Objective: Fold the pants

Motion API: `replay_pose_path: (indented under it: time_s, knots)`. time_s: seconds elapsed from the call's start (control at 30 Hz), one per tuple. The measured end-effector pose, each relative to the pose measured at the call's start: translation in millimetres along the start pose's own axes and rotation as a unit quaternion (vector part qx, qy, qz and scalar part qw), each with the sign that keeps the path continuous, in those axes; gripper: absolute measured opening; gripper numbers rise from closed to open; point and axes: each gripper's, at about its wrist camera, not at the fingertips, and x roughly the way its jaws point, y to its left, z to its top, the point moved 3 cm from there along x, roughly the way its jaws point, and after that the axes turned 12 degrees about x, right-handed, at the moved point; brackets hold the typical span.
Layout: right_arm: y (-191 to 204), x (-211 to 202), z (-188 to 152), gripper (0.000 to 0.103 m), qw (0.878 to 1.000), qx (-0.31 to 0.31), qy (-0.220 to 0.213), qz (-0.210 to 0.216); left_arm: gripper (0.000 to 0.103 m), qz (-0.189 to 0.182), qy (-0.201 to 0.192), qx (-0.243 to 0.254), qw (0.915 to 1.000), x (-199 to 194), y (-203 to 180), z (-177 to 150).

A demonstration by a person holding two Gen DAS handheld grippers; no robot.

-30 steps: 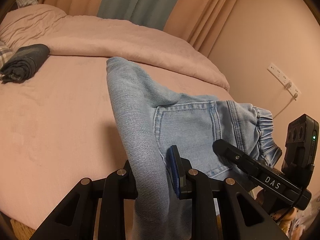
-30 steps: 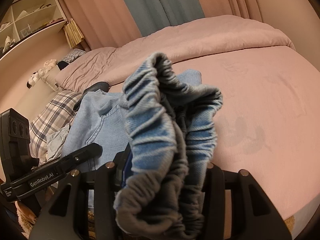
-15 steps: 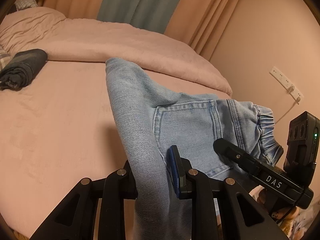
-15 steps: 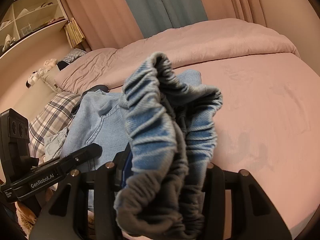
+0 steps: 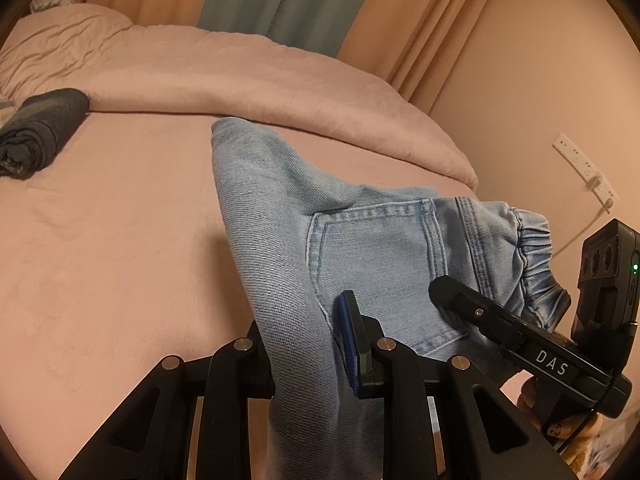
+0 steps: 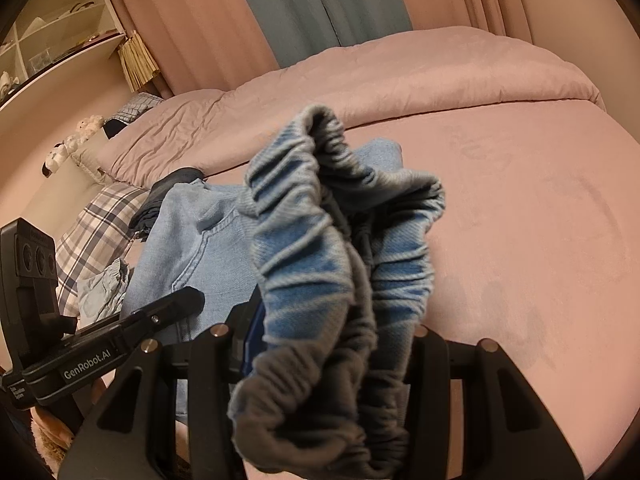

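We have the pants (image 5: pixel 360 248) held up off the bed (image 5: pixel 112 216), one grip at each end of the top edge, so the denim hangs free and can be laid down flat rather than in a heap. The left tongs (image 5: pixel 304 344) are clamped on a thick fold of the light-blue fabric beside the back pocket, the cloth running up toward 12 o'clock and draping down past the fingers. The right tongs (image 6: pixel 320 356) are closed on the gathered elastic waistband (image 6: pixel 320 240), which bunches over them and hides the tips. From the left wrist camera, the right tongs sit at 4 o'clock, close by, so the waist spans between the two grips with only slight slack. The open pink sheet ahead looks like the intended landing spot; we judge the next move to be lowering and spreading the pants there. A rolled dark garment (image 5: pixel 36 132) lies at 10 o'clock, well apart, and a plaid cloth (image 6: pixel 96 232) sits off at 9 o'clock in the right view.
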Motion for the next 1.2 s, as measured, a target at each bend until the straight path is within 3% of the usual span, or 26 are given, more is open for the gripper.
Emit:
replay_pose_path:
  time_s: [0.47,0.9,1.2]
  knots:
    - [-1.7,44.3,-1.0,0.047,1.000,0.011,0.023,-0.013,0.022,0.014,0.024,-0.015,0.9995,10.9,7.1,-12.0]
    - [-20.9,90.1,-19.4,0.047,0.996,0.029,0.072,-0.042,0.022,0.018,0.080,-0.043,0.9957,38.4,30.4,-42.7]
    - [-27.5,99.9,-25.9,0.048,0.995,0.026,0.083,-0.054,0.023,0.022,0.086,-0.037,0.9953,40.9,37.7,-44.4]
